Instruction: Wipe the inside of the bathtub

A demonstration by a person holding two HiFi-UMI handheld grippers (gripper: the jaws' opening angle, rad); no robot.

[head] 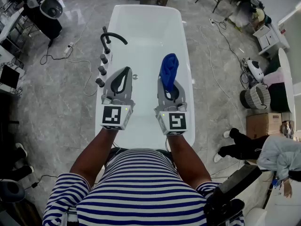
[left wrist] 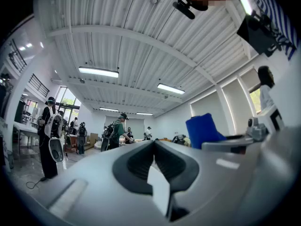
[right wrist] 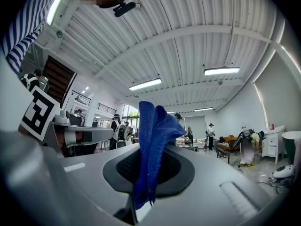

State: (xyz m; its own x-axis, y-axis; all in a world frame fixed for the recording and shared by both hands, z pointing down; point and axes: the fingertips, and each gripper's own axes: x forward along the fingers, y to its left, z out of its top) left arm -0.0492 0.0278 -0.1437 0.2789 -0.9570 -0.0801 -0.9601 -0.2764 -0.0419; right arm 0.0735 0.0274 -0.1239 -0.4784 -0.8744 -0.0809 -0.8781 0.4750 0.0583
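The bathtub [head: 146, 32] runs down the centre of the head view, white and long, with a black faucet [head: 112, 37] and knobs on its left rim. You hold both grippers over its lower half, tips tilted upward, so both gripper views show the ceiling and the room rather than the tub.

Your right gripper [head: 168, 81] is pinching a blue cloth [head: 168, 65], which stands up out of its jaws in a bunched fold. In the right gripper view the cloth [right wrist: 153, 126] fills the slot of the right gripper [right wrist: 148, 149]. It looks held ready and has not yet been brought down to the tub's surface.

Your left gripper [head: 125, 72] has its jaws pressed together on nothing. In its own view they meet along a thin seam [left wrist: 154, 142], and it seems to be waiting.

Your arms and striped shirt cover the tub's near end. Whether the inside is wet or soiled cannot be made out.
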